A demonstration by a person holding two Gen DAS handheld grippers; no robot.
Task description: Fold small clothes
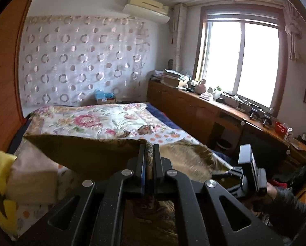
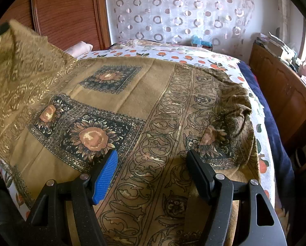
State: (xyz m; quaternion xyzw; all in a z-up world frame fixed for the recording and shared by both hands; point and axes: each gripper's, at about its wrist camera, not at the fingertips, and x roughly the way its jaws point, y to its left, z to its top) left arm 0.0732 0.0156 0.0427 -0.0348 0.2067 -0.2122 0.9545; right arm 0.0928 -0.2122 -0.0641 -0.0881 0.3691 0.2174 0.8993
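The left claw (image 1: 149, 153) is clenched on a raised edge of the brown scarf (image 2: 153, 94). Only the right view shows the scarf spread over the bed (image 2: 194, 58), under the released right claw (image 2: 153, 164).

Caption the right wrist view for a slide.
Open right gripper poised over the brown sunflower-patterned scarf spread on the bed, its far-left corner lifted.

Scarf's (image 2: 153, 94) lifted left corner blurred, cut off by frame edge; windowsill clutter (image 1: 230, 100) too small to ID.
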